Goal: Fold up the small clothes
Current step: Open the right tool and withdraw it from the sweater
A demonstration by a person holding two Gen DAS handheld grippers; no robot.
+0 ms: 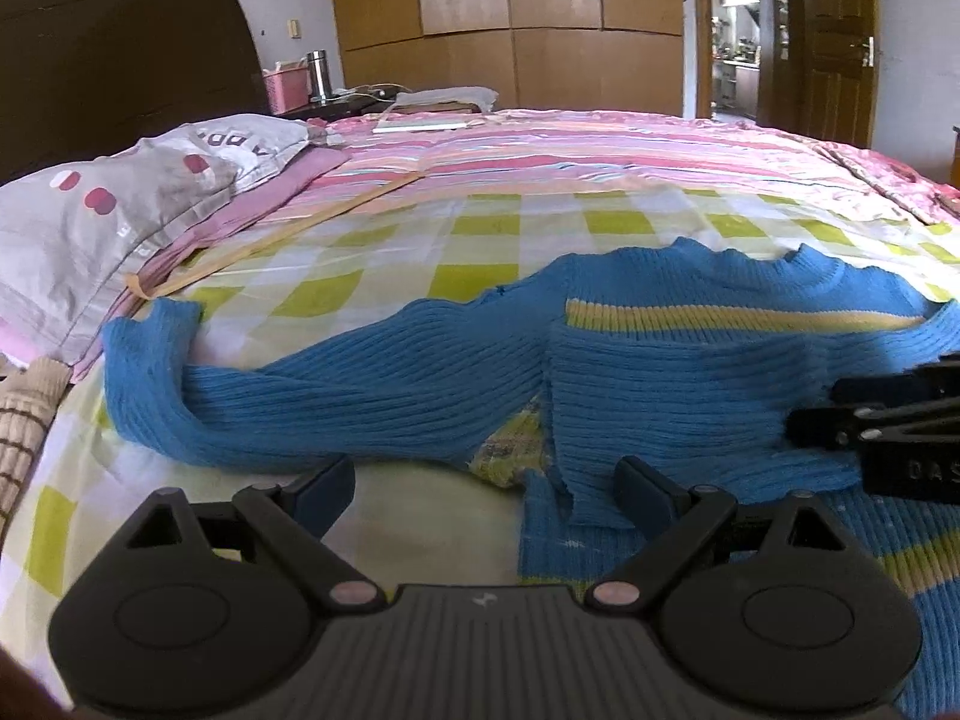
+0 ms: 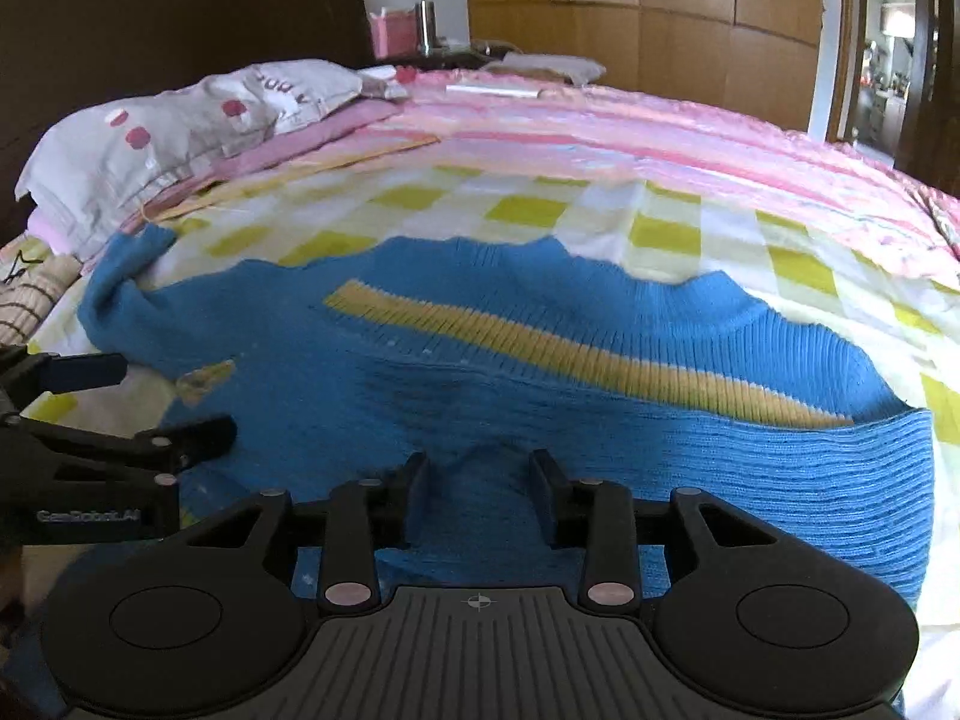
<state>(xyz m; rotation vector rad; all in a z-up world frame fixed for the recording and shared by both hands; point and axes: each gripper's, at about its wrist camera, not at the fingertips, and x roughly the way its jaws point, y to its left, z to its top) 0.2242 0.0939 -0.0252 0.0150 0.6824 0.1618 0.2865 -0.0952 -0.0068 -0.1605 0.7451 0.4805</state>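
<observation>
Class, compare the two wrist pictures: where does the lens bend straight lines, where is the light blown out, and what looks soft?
Left wrist view: wardrobe edges bow, corners vignette dark, the bright doorway is overexposed, blue sweater ribs sharp. Right wrist view: the bed arches strongly, pink stripes glare pale, the pillow looks soft, a shadow darkens the knit ahead of the right gripper.

Bed (image 1: 540,150) with its coverings and the items lying on it.
A green-and-white checked sheet (image 1: 384,240) covers the near part, directly ahead of both grippers; a pink striped quilt (image 1: 570,150) lies beyond it. The blue ribbed sweater (image 1: 660,372) rests flat on the checked sheet, one sleeve extending left. A grey spotted pillow (image 1: 120,204) sits far left, on purple bedding.
</observation>
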